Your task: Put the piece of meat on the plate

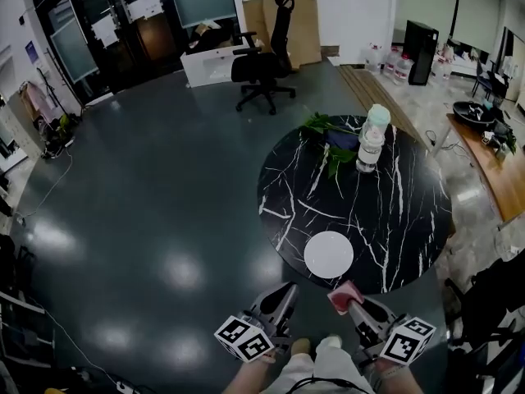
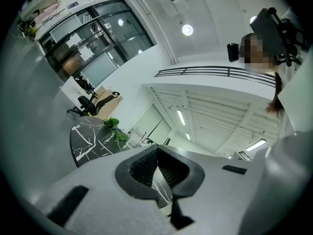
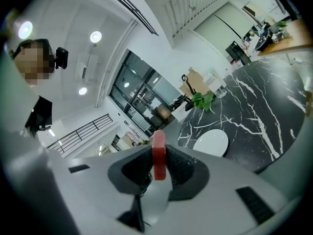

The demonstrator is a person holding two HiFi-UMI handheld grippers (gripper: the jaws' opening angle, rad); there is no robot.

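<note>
Meat held just short of the plate.
The right gripper (image 1: 354, 304) pinches the piece of meat (image 1: 342, 296) beside the table's (image 1: 402, 220) white plate (image 1: 329, 254); the left gripper's (image 1: 281, 298) jaws are together, empty.

No legible text, label or number anywhere.

A round black marble table (image 1: 394, 212) with white veins stands at the right. Green leafy sprigs (image 1: 328, 134) and a clear bottle (image 1: 372, 142) sit side by side near its far edge. Farther off, a black office chair (image 1: 264, 60) stands on the dark floor (image 1: 148, 179), with flat cardboard (image 1: 299, 19) leaning on the wall behind it.
</note>
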